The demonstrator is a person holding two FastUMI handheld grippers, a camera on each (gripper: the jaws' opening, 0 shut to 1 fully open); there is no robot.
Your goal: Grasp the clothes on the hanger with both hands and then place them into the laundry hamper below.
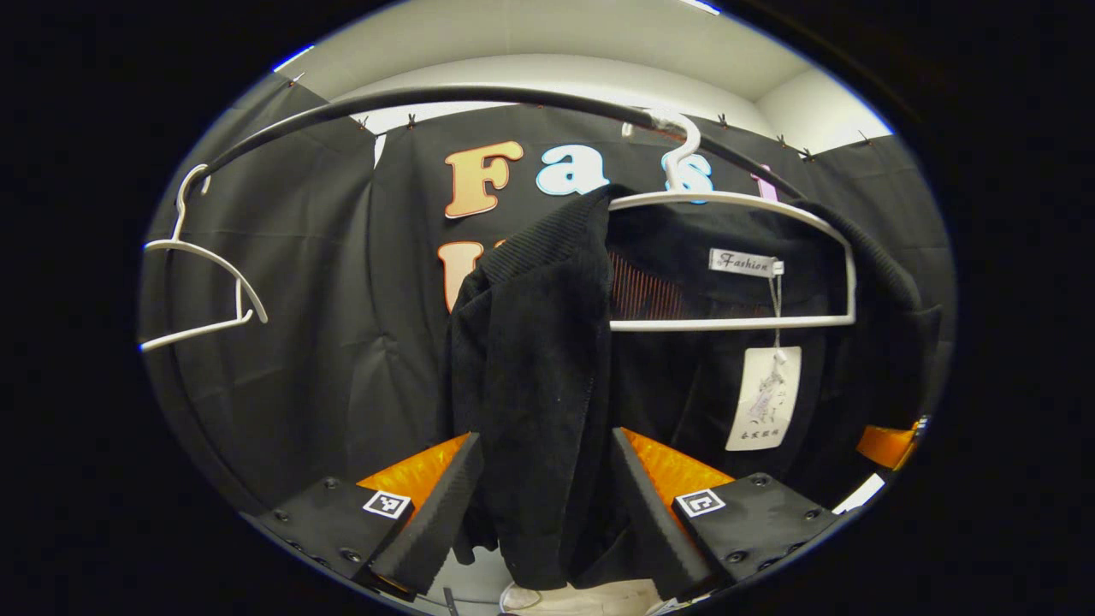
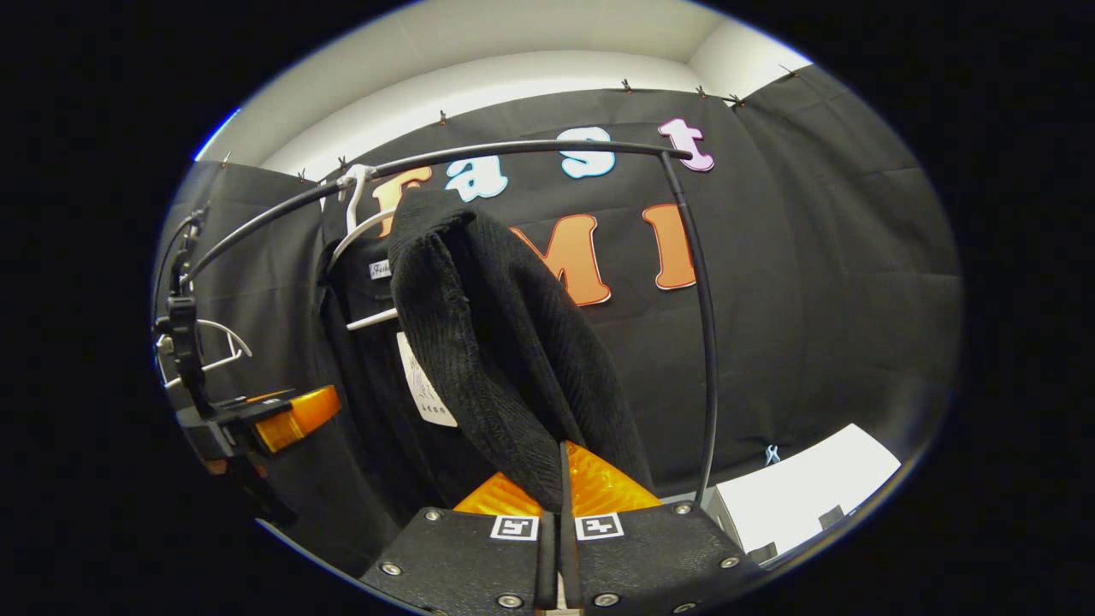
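Observation:
A black ribbed garment [image 1: 530, 359] hangs on a white hanger [image 1: 736, 201] from a black rail [image 1: 479, 92]. In the left gripper view, my left gripper [image 1: 545, 513] is open, and the garment's front panel hangs down between its two spread fingers. In the right gripper view, my right gripper [image 2: 560, 492] is shut on the garment [image 2: 496, 359], pinching a fold of its shoulder side at the fingertips. A paper tag [image 1: 764, 398] dangles inside the garment. A pale object [image 1: 573, 599] below the cloth may be the hamper; I cannot tell.
An empty white hanger [image 1: 205, 291] hangs on the rail's left end. The rail [image 2: 513, 154] bends into an upright post [image 2: 706, 342] just right of the garment. A white box [image 2: 804, 496] stands low by the post. The left gripper [image 2: 257, 419] sits to the garment's left.

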